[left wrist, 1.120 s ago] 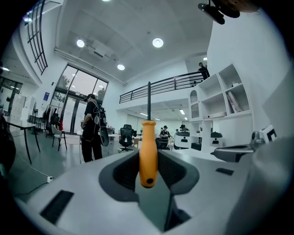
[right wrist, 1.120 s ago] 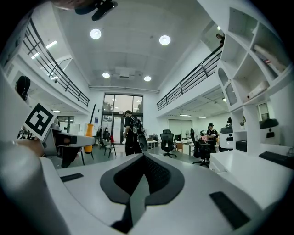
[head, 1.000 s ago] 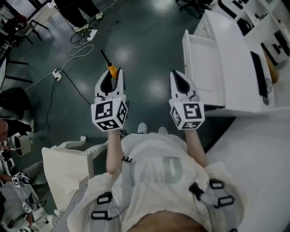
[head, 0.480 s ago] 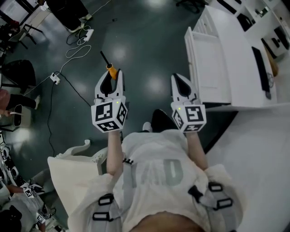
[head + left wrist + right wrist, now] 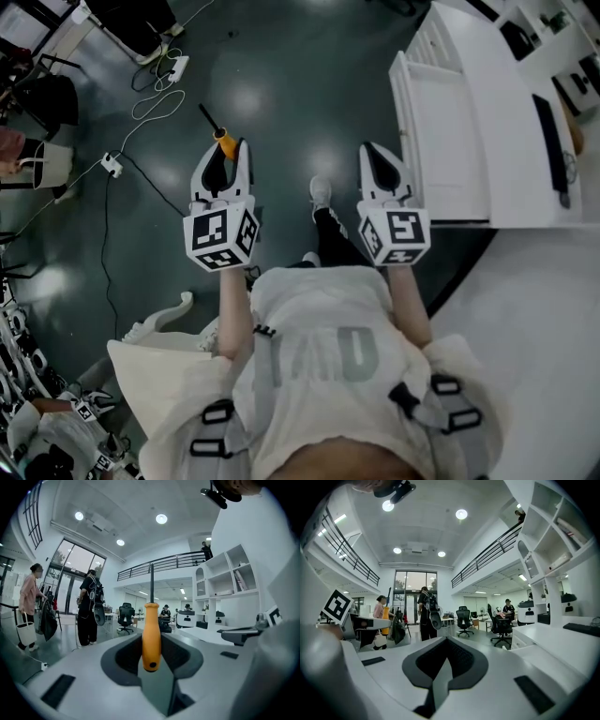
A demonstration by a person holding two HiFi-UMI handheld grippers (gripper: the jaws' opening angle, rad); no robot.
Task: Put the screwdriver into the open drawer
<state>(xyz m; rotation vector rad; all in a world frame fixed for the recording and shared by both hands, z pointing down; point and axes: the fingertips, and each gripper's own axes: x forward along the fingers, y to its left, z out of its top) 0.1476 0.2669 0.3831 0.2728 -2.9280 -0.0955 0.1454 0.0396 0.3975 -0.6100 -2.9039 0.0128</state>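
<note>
The screwdriver (image 5: pixel 223 143) has an orange handle and a thin black shaft. My left gripper (image 5: pixel 225 161) is shut on the handle and holds it out over the dark floor. In the left gripper view the handle (image 5: pixel 151 634) stands upright between the pads of the left gripper (image 5: pixel 152 660), with the shaft rising above it. My right gripper (image 5: pixel 377 159) is level with the left one, shut and empty; in its own view the right gripper (image 5: pixel 445 660) shows the pads together. The open white drawer (image 5: pixel 401 112) juts from a white cabinet just right of the right gripper.
A white cabinet top (image 5: pixel 511 112) with a long black item lies at the right. A power strip (image 5: pixel 175 67) and cables (image 5: pixel 111 165) lie on the floor at the left. A white chair (image 5: pixel 159 323) stands at lower left. My shoe (image 5: pixel 321 192) shows between the grippers. People (image 5: pixel 89 606) stand far off.
Both grippers have moved forward over the floor, the left still holding the screwdriver. The drawer has shifted a little right in view, and my foot has stepped out between the grippers.
</note>
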